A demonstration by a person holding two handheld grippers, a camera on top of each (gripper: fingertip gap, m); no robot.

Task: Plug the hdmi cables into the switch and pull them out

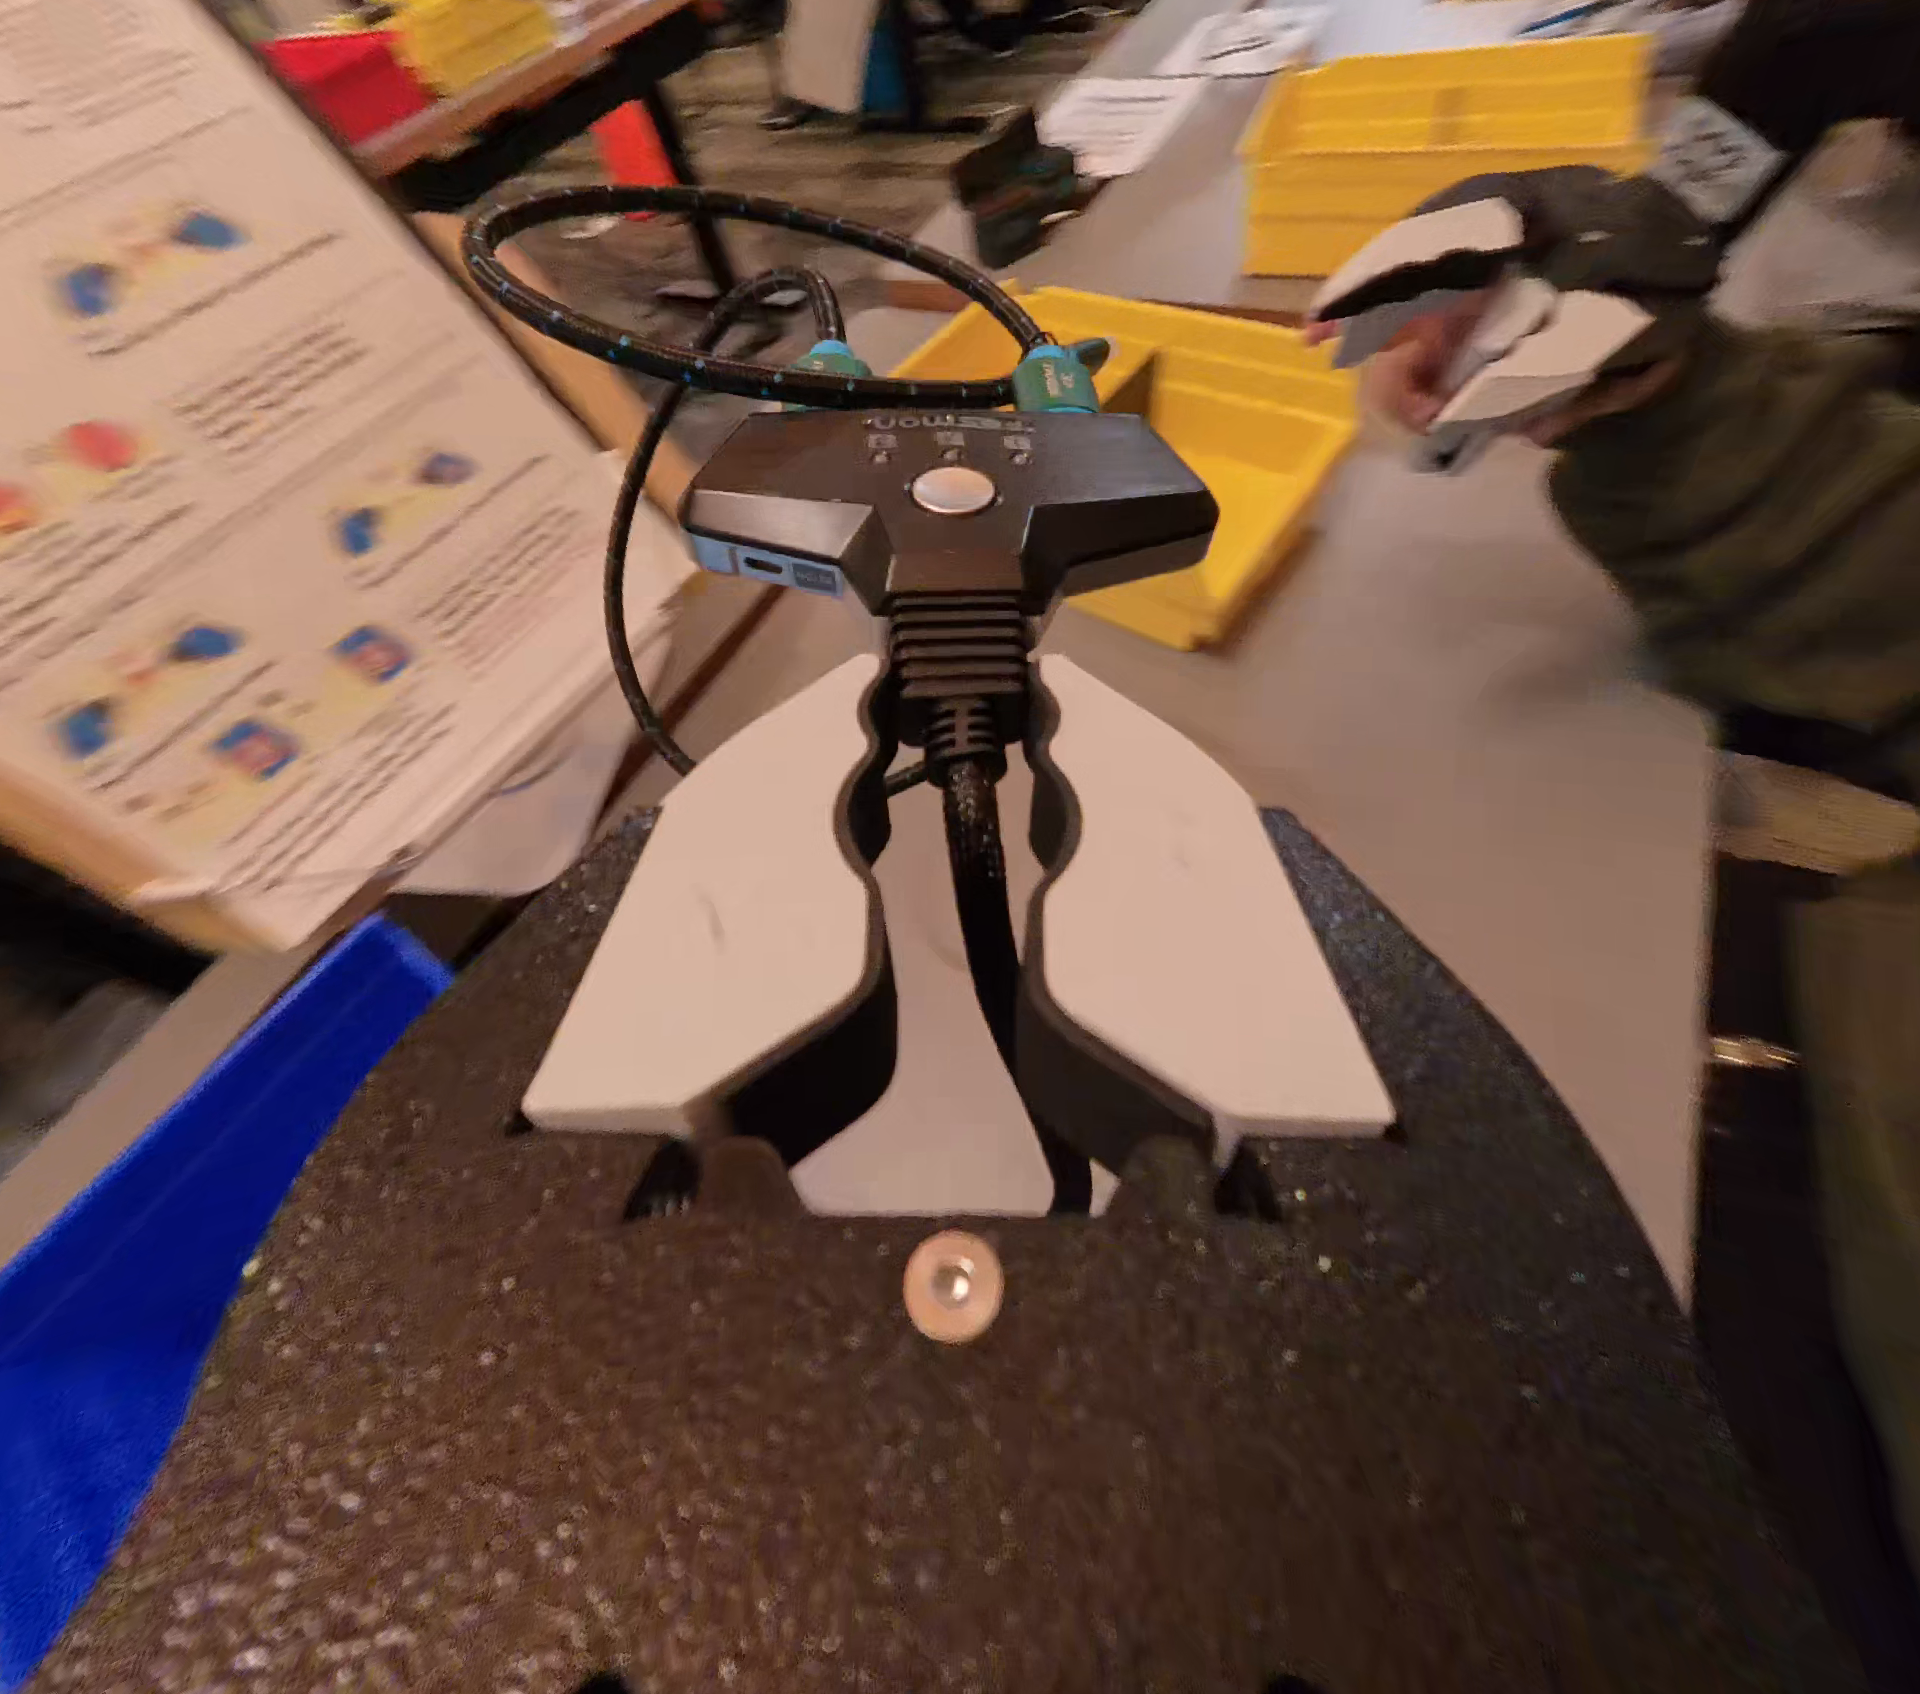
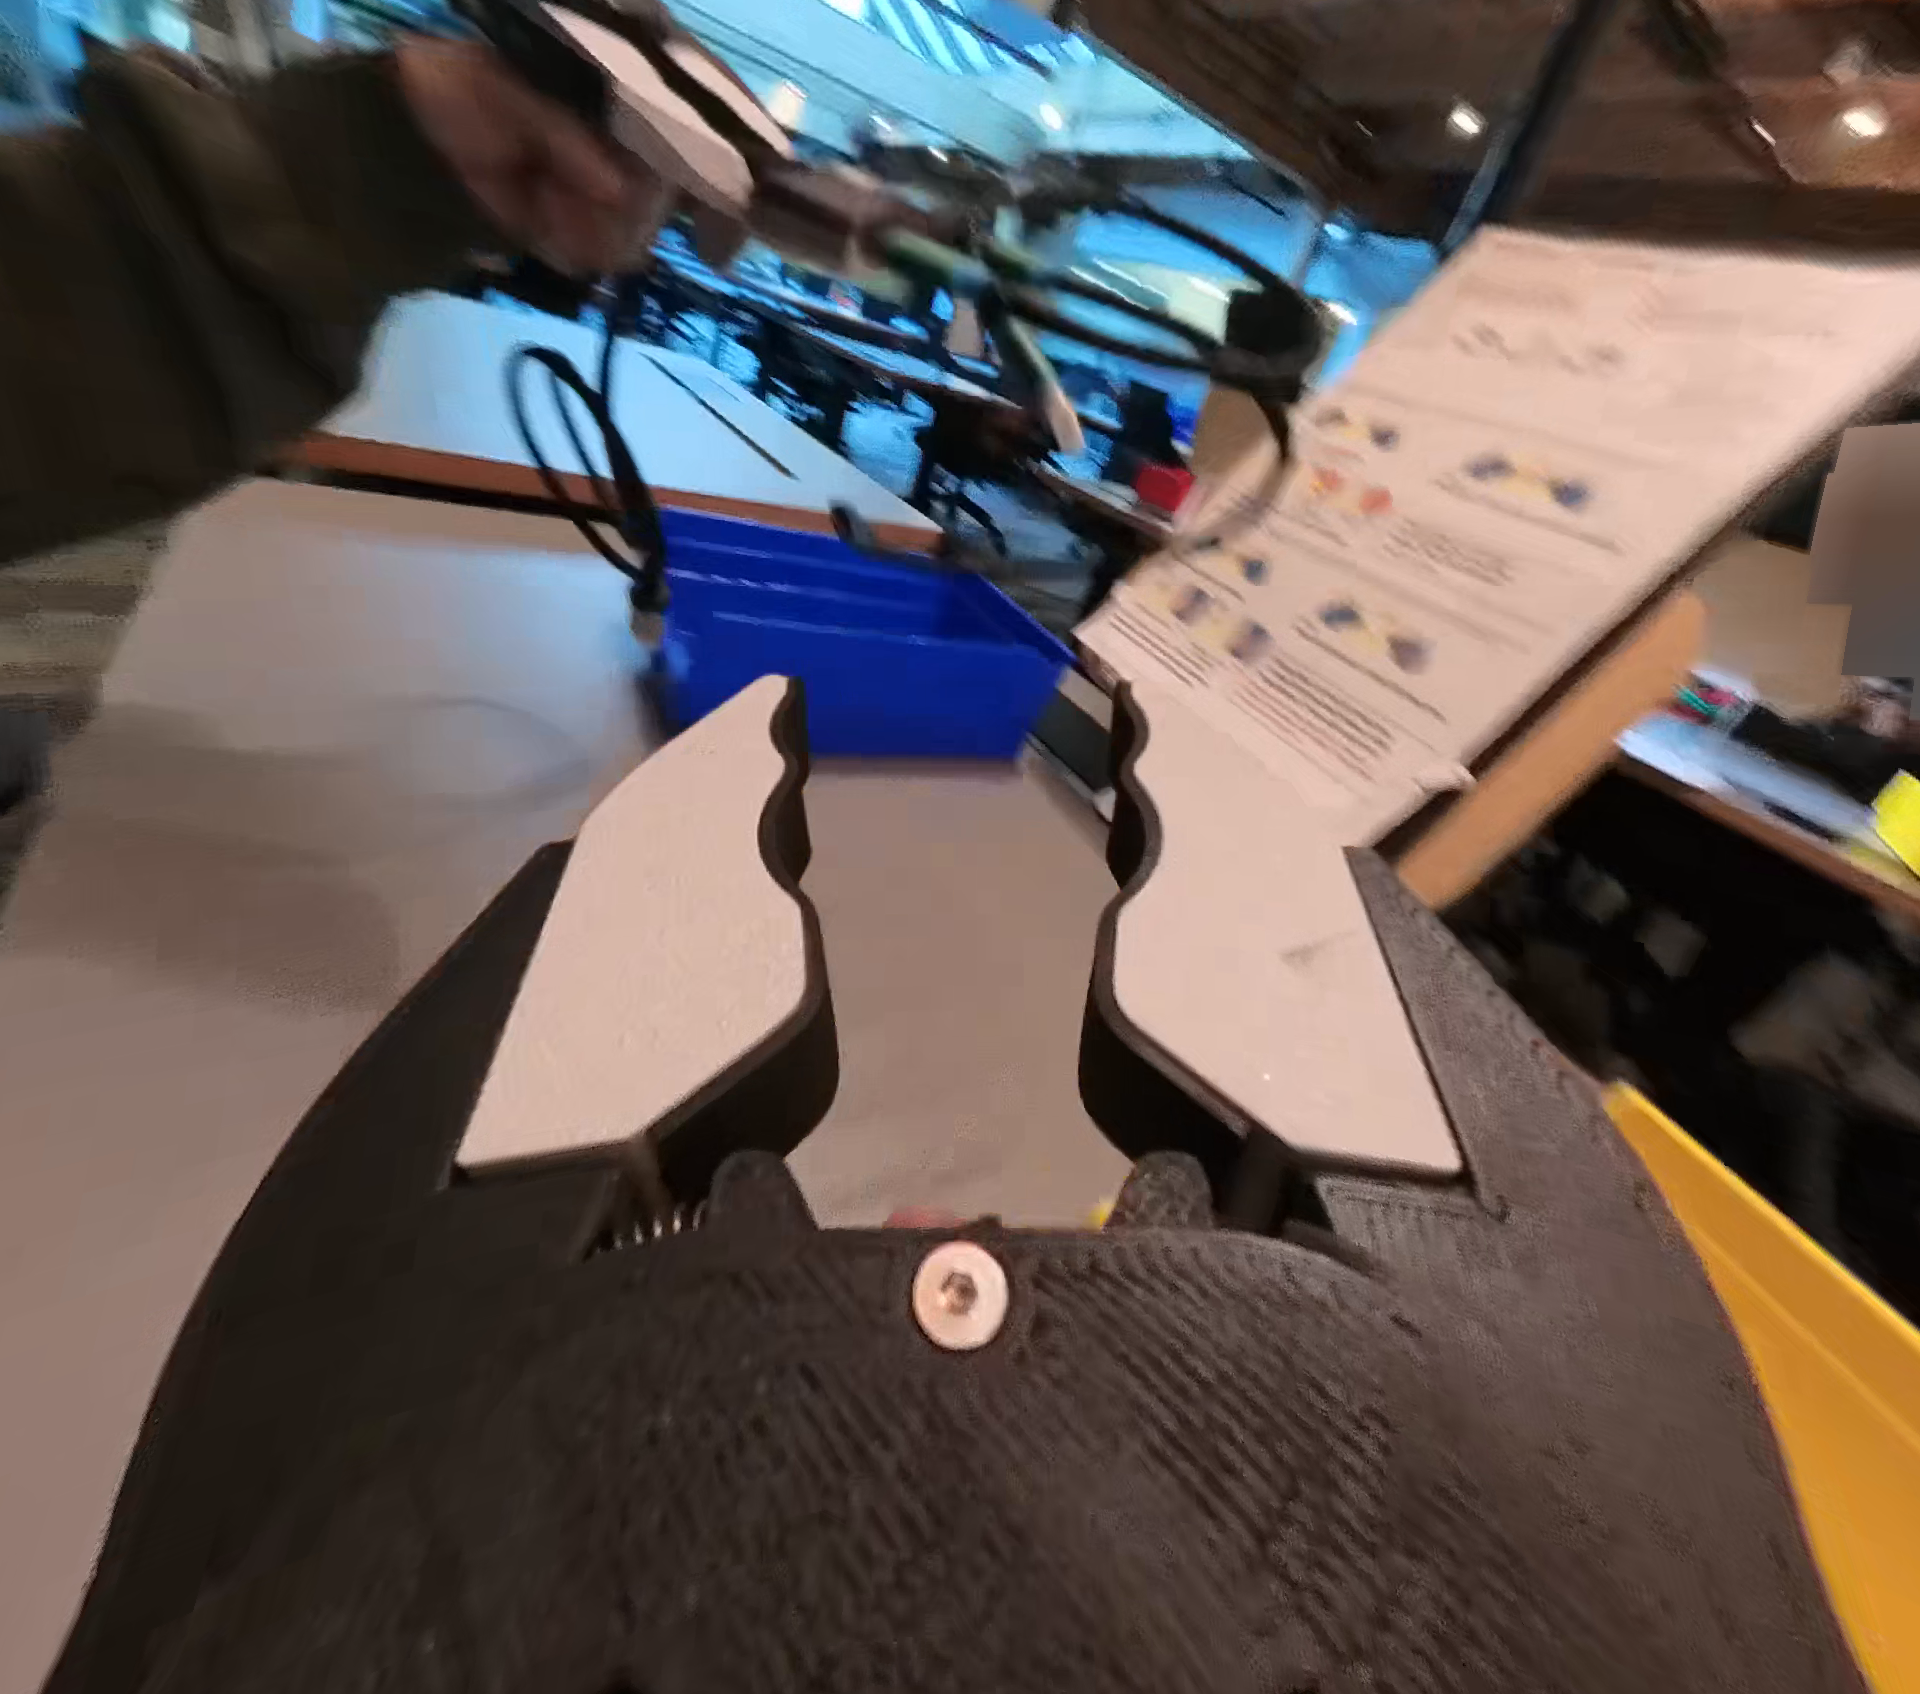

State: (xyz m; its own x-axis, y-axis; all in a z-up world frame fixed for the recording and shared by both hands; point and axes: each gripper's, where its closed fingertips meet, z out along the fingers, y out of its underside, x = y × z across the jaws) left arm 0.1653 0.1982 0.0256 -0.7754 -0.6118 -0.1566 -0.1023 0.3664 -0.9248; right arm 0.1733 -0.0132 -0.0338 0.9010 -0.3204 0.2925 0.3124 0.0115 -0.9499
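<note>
My left gripper [image 1: 956,680] is shut on the ribbed cable neck of the black HDMI switch [image 1: 948,532] and holds it up above the table. The switch has a round silver button on top. Two green HDMI plugs [image 1: 1055,382] [image 1: 826,366] sit in its far side, joined by a looping black braided cable [image 1: 644,221]. My right gripper [image 2: 956,709] is open and empty over the grey table [image 2: 312,709]. It also shows in the left wrist view [image 1: 1455,314], to the right of the switch and apart from it. In the right wrist view the left gripper [image 2: 675,106] and switch are blurred, upper left.
A slanted instruction board [image 1: 260,449] [image 2: 1455,522] stands to the left of the switch. A blue bin [image 2: 862,657] [image 1: 156,1229] sits on the table by the board. Yellow bins [image 1: 1226,481] [image 1: 1455,138] lie beyond the switch. Another black cable [image 2: 582,460] hangs into the blue bin.
</note>
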